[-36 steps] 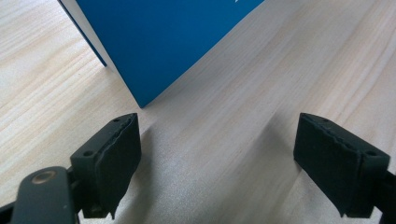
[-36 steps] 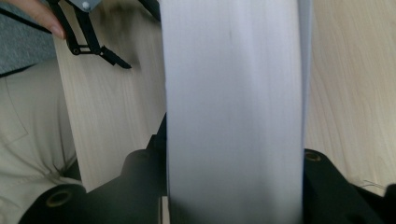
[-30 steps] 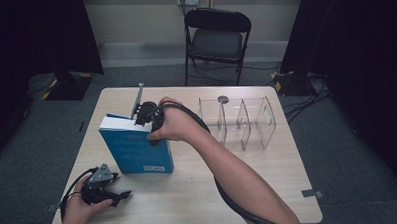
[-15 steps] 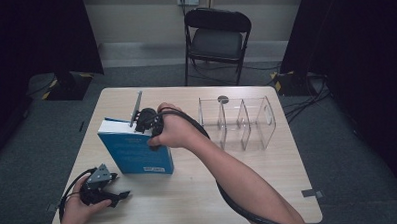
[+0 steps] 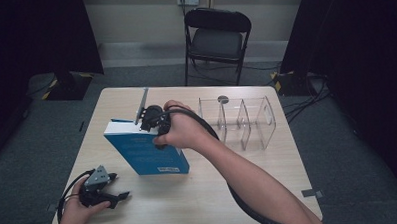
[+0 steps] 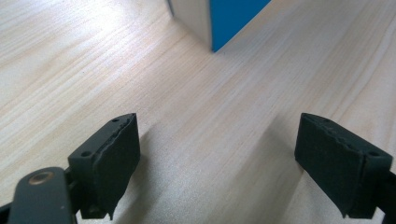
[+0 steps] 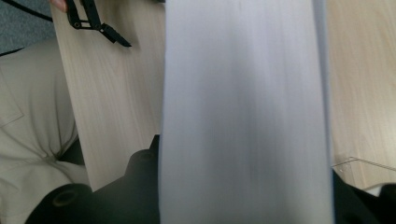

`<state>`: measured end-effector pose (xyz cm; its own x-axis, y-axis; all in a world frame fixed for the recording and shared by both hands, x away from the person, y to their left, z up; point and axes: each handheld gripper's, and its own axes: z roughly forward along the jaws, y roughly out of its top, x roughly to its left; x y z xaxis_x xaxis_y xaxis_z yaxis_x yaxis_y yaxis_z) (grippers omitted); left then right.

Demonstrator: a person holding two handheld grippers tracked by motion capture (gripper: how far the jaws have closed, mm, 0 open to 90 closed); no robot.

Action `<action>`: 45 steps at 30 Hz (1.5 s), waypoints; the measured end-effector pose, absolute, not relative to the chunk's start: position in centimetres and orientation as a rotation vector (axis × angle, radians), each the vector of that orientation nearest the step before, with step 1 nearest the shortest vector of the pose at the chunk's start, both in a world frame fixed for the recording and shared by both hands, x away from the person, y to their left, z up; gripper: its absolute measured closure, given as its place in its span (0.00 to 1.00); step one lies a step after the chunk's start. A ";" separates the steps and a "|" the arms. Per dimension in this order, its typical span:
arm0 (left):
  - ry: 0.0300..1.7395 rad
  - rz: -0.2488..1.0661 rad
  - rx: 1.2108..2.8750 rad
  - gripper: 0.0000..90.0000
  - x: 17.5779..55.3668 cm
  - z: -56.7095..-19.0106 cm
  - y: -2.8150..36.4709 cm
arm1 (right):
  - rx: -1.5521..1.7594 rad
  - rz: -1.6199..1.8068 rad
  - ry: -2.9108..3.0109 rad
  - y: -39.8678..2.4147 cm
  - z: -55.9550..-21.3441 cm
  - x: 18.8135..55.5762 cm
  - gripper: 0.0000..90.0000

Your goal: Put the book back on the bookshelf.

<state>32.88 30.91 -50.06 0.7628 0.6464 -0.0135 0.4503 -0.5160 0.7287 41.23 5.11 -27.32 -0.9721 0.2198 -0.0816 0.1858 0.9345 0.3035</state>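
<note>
We find the blue book point(image 5: 153, 156) standing tilted on the desk point(image 5: 268, 174), left of centre, its lower edge on the wood and its top leaning toward 11 o'clock. The right tool point(image 5: 149, 118) is clamped on the book's upper edge; in the right gripper view the pale page block point(image 7: 245, 112) runs up between its jaws. Those jaws closed a little further within the last second, with the book between them. The left tool point(image 5: 112, 192) rests at 7 o'clock near the desk corner, jaws wide with bare wood between them, the book's lower corner point(image 6: 233, 21) well ahead of it.

Risks, in our judgement: the grip sits on one edge only, so the book could swing or slip out as it is lifted; the bottom edge could skid on the smooth desk; and a hurried carry toward the clear divider rack point(image 5: 239, 120) at 2 o'clock could knock its thin walls.

Against the earlier frames, the book has shifted slightly toward 3 o'clock and leans further; the left tool is unchanged
</note>
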 end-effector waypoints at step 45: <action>0.796 0.337 2.211 0.08 33.0 -50.2 30.7 | 0.471 0.354 3.028 1.0 -29.6 41.1 0.68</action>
